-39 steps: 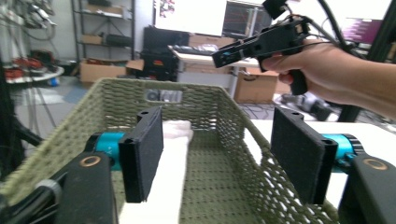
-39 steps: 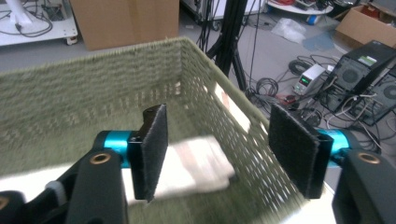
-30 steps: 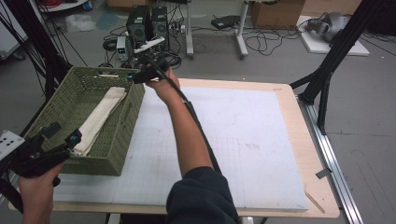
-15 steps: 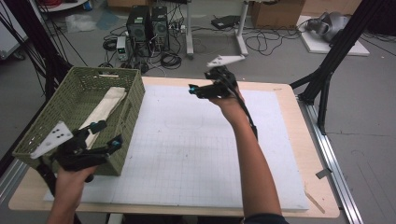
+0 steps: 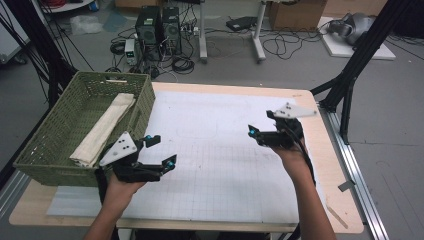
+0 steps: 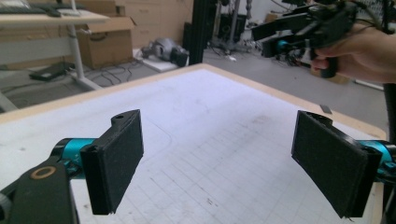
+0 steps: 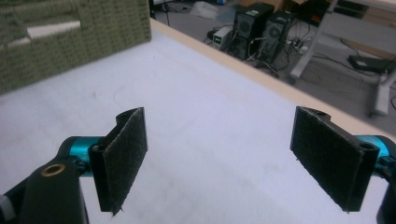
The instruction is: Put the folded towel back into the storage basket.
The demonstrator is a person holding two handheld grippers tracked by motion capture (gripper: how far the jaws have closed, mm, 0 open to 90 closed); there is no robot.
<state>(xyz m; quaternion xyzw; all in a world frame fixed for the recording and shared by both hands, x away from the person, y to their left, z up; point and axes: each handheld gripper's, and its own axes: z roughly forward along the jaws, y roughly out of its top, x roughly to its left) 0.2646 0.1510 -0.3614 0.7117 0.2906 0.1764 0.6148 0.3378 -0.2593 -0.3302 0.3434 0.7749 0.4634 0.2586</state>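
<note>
A green woven basket (image 5: 60, 130) stands on the table's left side with a folded cream cloth (image 5: 102, 131) lying lengthwise inside it. My left gripper (image 5: 162, 151) hovers just off the basket's near right corner, over the white grid mat (image 5: 215, 165). It is open, and in the left gripper view (image 6: 219, 163) nothing sits between the pads. My right gripper (image 5: 254, 134) hangs above the mat's right half, pointing left. It is open and empty too (image 7: 219, 158). The right gripper view has the basket wall (image 7: 70, 37) far off at upper left.
The wooden table edge (image 5: 330, 165) borders the mat on the right. Black frame struts (image 5: 350, 75) rise beside the table's right side. Computer towers (image 5: 157, 25) and cables lie on the floor behind. The other hand's gripper (image 6: 299, 28) appears at the upper right of the left gripper view.
The right gripper left the basket's far rim and swung right and back over the mat. The left gripper came from the basket's left front corner round to its near right corner.
</note>
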